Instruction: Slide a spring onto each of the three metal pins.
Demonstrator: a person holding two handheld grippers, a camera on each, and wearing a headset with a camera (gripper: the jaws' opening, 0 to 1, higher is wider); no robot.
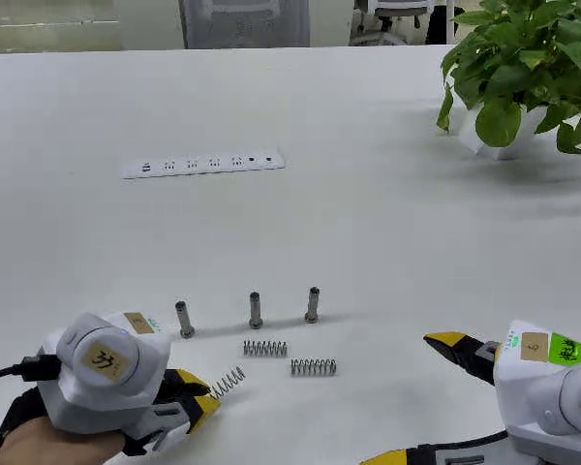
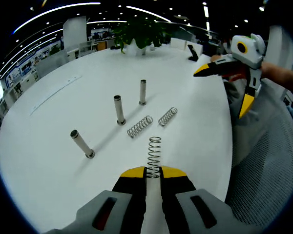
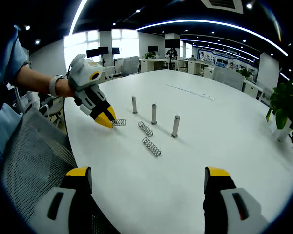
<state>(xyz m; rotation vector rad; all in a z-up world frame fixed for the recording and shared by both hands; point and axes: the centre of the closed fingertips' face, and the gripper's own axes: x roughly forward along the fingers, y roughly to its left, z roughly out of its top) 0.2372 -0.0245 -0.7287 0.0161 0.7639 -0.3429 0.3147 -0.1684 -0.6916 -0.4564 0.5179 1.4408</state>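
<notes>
Yellow-tipped left hand-held gripper [image 2: 154,171] pinches a spring [image 2: 154,151], seemingly held level; right hand-held gripper [image 3: 147,171] hovers spread

1. Left gripper [image 1: 205,399] – low at the near left, tips angled forward and to the right. Jaws pinched on the near end of a spring [image 2: 154,151], which sticks out ahead of the tips.
2. Left hand [image 1: 34,441] wraps the gripper body from behind. Forearm [image 3: 36,80] is bare, with a band [image 3: 53,85] at the wrist and a blue sleeve [image 3: 7,58] above.
3. Right gripper [image 1: 416,399] – near right, jaws spread wide, tips pointing toward the left one.
4. The two grippers are well apart.
</notes>
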